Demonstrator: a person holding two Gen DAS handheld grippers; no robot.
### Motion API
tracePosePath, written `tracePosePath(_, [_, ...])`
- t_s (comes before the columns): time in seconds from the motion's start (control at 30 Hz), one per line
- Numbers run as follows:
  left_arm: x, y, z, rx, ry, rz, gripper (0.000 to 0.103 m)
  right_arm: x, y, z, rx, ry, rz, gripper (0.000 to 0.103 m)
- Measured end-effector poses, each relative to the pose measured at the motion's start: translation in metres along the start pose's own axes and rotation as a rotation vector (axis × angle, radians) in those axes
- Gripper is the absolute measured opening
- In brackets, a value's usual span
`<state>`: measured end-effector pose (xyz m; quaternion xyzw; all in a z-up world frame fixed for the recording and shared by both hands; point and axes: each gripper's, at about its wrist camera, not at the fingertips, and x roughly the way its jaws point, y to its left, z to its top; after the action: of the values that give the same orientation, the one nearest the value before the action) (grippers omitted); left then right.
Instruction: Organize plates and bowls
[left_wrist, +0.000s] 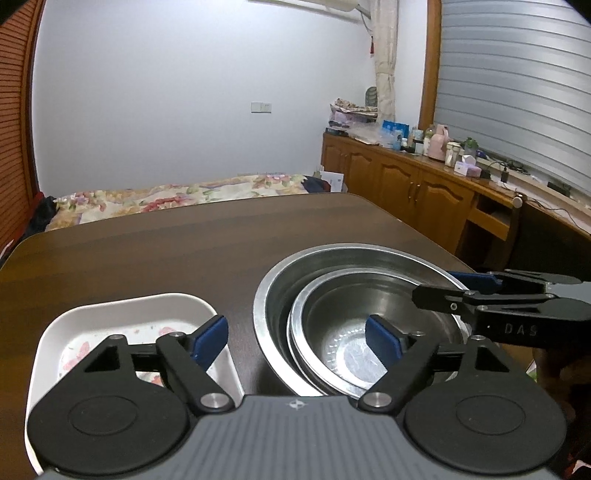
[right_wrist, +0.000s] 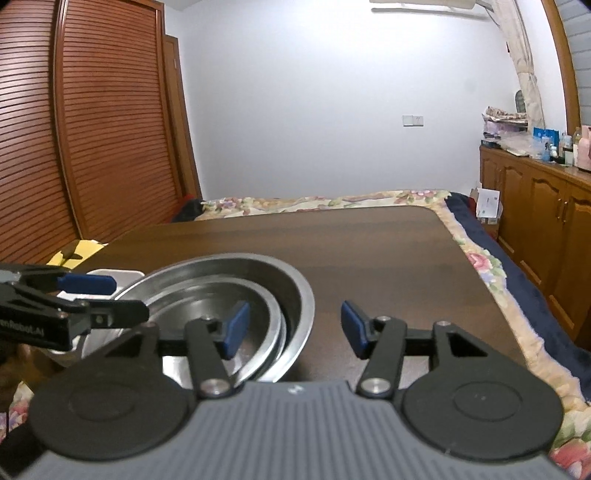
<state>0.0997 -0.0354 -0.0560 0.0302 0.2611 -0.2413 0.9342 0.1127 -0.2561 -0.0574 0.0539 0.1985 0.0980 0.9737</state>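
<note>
Claws are both held apart and empty: the left claw (left_wrist: 295, 338) straddles the gap between the white plate (left_wrist: 122, 314) and the nested steel bowls (left_wrist: 351, 295), the right claw (right_wrist: 293, 326) straddles their right rim. Bowls are judged already stacked on the table (left_wrist: 147, 251); the plate seems left to be placed.

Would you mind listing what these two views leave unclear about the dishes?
- White tray, left wrist view: near part and floral pattern hidden behind the left gripper.
- Nested steel bowls, right wrist view: near rims covered by the right gripper; exact bowl count uncertain.
</note>
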Motion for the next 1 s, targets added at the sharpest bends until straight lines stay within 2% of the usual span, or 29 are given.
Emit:
tracePosePath(0.13, [0.001, 0.0, -0.001, -0.007, -0.002, 0.007, 0.074, 0.002, 0.003, -0.004, 0.009, 0.001, 0.01, 0.056])
tracePosePath(0.23, [0.001, 0.001, -0.002, -0.01, -0.004, 0.024, 0.059, 0.003, 0.005, -0.007, 0.017, -0.002, 0.014, 0.056])
tracePosePath(0.43, [0.005, 0.0, -0.003, -0.03, 0.011, 0.035, 0.039, 0.001, 0.007, -0.008, 0.035, -0.02, 0.019, 0.056])
tracePosePath(0.6, [0.004, -0.006, -0.004, -0.018, 0.002, 0.072, 0.038, 0.002, 0.008, -0.012, 0.056, -0.022, 0.01, 0.051])
tracePosePath(0.9, [0.002, -0.009, -0.006, -0.026, -0.004, 0.069, 0.034, 0.001, 0.012, -0.016, 0.053, -0.039, -0.012, 0.044])
tracePosePath(1.0, [0.002, -0.01, -0.006, -0.028, -0.006, 0.072, 0.034, 0.003, 0.013, -0.017, 0.058, -0.038, -0.016, 0.036])
